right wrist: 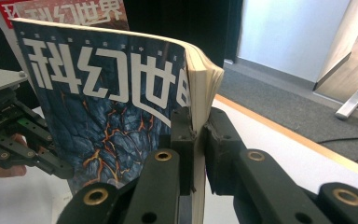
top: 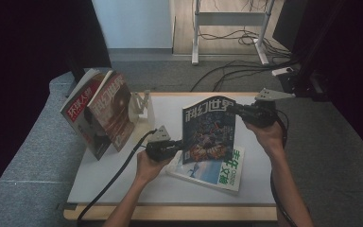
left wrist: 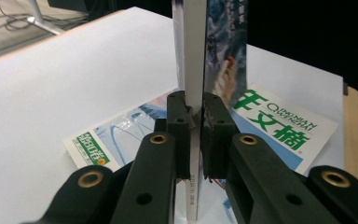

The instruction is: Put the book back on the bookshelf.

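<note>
A dark blue magazine (top: 209, 130) with white title characters is held upright above the white table (top: 123, 179). My left gripper (top: 179, 147) is shut on its lower left edge; in the left gripper view the spine (left wrist: 193, 70) stands between the jaws of this gripper (left wrist: 195, 135). My right gripper (top: 231, 109) is shut on its upper right corner, and the right gripper view shows the page edges (right wrist: 203, 93) pinched by that gripper (right wrist: 198, 140) beside the cover (right wrist: 107, 112). A green-and-white magazine (top: 222, 172) lies flat under it, its cover (left wrist: 279, 123) close below.
Two magazines (top: 99, 111) lean in a white rack (top: 144, 109) at the table's back left. Grey floor surrounds the table, with cables (top: 231, 66) and desk legs (top: 196, 33) behind. A black cable (top: 113, 177) trails from the left gripper across the table's front left.
</note>
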Demonstrator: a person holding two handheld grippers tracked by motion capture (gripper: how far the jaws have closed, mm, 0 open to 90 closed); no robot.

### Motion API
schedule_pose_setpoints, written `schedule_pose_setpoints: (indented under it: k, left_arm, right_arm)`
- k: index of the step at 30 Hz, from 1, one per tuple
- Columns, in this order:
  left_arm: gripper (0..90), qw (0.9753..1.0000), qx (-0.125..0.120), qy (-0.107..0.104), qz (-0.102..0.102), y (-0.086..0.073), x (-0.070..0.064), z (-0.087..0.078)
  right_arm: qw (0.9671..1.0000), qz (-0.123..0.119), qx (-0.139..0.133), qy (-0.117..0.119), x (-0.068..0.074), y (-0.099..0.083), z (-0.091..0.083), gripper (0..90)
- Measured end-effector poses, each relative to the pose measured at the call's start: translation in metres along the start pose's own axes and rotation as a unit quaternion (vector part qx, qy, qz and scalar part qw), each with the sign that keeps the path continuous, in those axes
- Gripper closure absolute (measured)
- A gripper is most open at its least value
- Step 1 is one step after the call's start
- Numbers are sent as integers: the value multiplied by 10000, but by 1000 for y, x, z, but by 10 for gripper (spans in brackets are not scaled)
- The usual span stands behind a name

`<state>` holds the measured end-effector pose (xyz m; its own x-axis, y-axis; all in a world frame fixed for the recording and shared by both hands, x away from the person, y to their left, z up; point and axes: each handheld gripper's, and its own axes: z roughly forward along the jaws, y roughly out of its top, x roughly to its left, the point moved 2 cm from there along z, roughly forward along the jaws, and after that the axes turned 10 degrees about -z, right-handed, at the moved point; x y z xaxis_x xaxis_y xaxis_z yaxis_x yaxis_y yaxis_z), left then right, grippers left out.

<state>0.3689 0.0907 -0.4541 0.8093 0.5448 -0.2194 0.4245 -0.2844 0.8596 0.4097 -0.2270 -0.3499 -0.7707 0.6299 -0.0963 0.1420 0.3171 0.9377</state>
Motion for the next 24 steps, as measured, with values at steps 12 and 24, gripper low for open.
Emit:
schedule_pose_setpoints:
  k: [12,24]
  left_arm:
    - [834,9996,-38,147,255,-4,-4,-1]
    - [740,9997,12,-87,208,4,-8,-3]
  right_arm:
    - [9999,-83,-107,35,3,-4,-6,798]
    - [9998,-129,-158,85,8,-4,-11,776]
